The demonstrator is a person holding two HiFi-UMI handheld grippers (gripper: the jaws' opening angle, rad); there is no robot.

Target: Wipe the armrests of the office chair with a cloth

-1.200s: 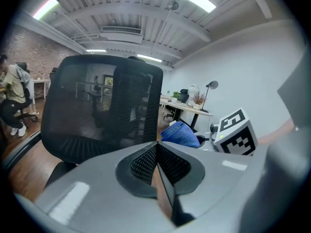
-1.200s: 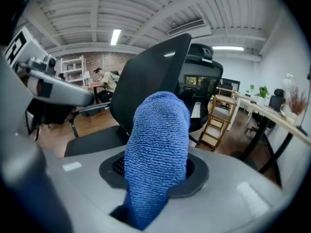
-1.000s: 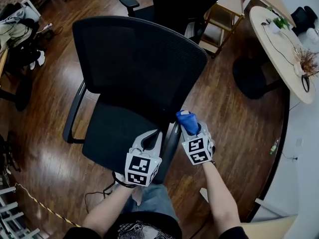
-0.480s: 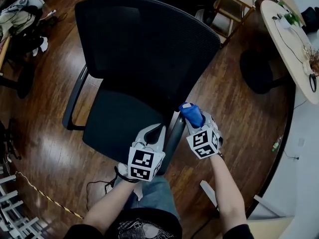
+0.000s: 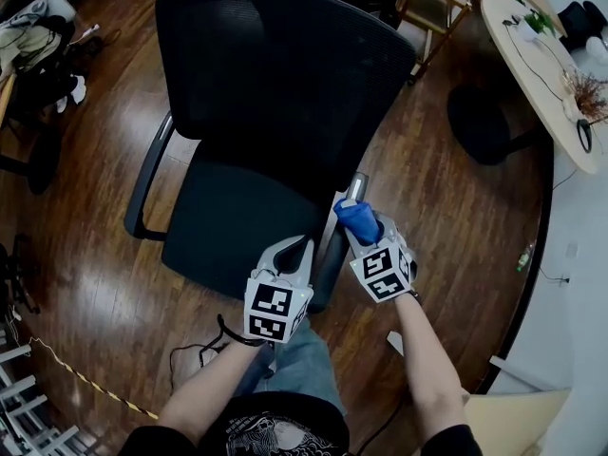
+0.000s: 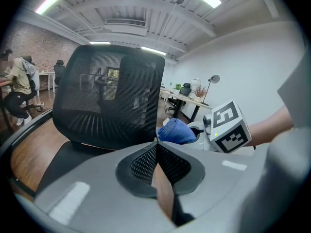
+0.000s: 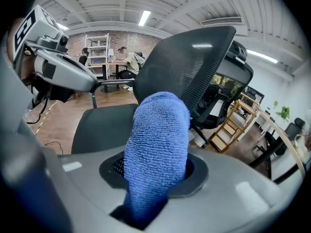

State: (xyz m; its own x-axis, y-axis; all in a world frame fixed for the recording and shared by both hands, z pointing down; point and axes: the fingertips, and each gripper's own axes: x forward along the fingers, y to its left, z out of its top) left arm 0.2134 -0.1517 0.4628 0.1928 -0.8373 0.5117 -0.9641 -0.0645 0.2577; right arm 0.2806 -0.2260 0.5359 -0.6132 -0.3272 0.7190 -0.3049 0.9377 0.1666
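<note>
Head view: the right claw [image 5: 365, 234] is clamped on a rolled, nubbly blue cloth [image 5: 357, 218], which sits at the curved near armrest [image 5: 329, 251] of the black mesh-backed office chair [image 5: 285, 74]. The left claw [image 5: 293, 250], its ribbed pads shut together on nothing, hovers just beside that armrest.

Cloth [image 5: 361, 222] in right claw [image 5: 352, 208] slid along armrest [image 5: 357, 184] toward person — armrest's rear end bared.
</note>
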